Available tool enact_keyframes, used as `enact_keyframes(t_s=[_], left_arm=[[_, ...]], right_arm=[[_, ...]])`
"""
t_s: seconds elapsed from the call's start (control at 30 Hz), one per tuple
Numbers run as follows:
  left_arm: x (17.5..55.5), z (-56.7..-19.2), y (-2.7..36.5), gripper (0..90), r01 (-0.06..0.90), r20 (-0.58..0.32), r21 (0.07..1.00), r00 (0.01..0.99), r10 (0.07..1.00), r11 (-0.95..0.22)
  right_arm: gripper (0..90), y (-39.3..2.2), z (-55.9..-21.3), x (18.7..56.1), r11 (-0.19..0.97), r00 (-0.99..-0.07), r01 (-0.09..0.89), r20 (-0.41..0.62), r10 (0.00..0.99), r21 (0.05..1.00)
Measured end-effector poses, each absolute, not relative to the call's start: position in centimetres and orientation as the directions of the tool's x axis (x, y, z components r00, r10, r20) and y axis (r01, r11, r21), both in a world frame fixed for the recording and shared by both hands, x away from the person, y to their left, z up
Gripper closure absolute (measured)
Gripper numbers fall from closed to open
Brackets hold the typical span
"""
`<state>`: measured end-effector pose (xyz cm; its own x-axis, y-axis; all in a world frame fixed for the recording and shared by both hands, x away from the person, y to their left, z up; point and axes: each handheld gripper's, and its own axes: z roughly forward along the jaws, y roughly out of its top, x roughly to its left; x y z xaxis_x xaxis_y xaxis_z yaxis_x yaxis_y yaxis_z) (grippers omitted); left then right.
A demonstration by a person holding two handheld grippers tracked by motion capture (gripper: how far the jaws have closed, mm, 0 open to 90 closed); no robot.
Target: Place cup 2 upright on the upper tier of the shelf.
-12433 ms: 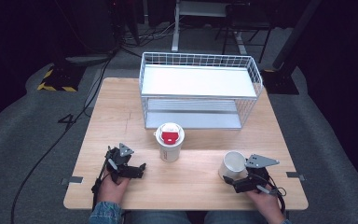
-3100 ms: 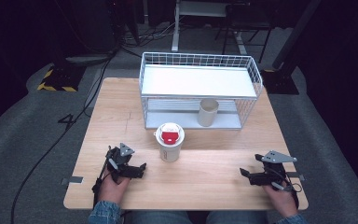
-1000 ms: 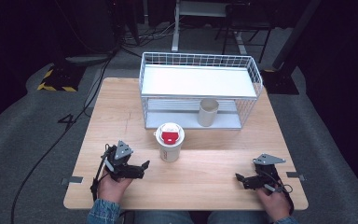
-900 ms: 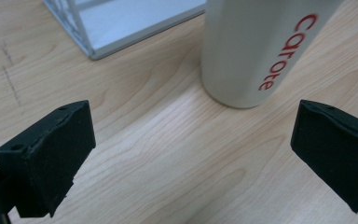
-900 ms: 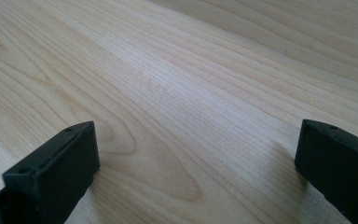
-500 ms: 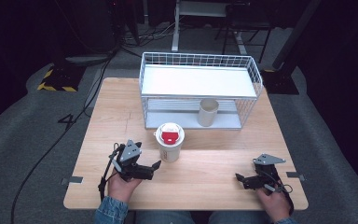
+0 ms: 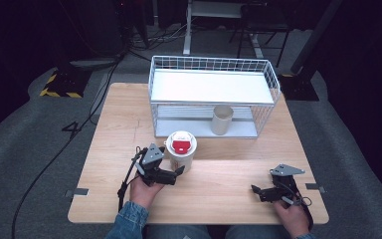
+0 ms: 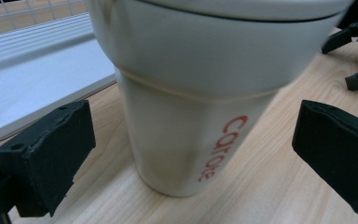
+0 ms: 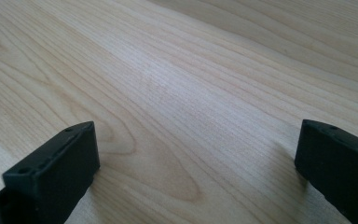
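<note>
Wood table (image 7: 129,124), wire rack (image 7: 214,79) at far side with white shelf on top, lower shelf open toward the person. Small beige cup (image 7: 222,119) upright on lower shelf, right of middle. Lidded cup (image 7: 181,150) with red patch on lid upright on table, just before rack's front left, near the shelf edge. Step in hand, as a guess: grasp lidded cup, probably for the rack. Left gripper (image 7: 175,174) at cup's near-left side, jaws spread wide, one on each side of cup in left gripper view, neither touching. Cup (image 8: 191,116) close there, tapered, narrower at base, red lettering down the side. To do well: centre cup between jaws, close on the body below the lid ridge, squeeze lightly since paper wall likely to crush, keep upright in case of contents. In the way: rack's front edge and wire frame right behind cup, beige cup taking part of lower shelf, low clearance under top shelf. Right gripper (image 7: 257,191) near table's front right, well apart, jaws wide open over bare wood, empty.
</note>
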<state>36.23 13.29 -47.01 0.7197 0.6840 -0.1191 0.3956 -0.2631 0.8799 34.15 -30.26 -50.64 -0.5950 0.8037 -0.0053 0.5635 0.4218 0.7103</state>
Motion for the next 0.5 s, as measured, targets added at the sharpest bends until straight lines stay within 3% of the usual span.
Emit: enact_keyframes(t_s=[0.5], left_arm=[[38.2,-48.4,11.9,0.1,0.359,-0.166,0.916,0.745,0.646,-0.178]], right_arm=[[0.0,-30.2,-50.6,34.2,0.418,-0.591,0.566,-0.004,0.807,0.71]])
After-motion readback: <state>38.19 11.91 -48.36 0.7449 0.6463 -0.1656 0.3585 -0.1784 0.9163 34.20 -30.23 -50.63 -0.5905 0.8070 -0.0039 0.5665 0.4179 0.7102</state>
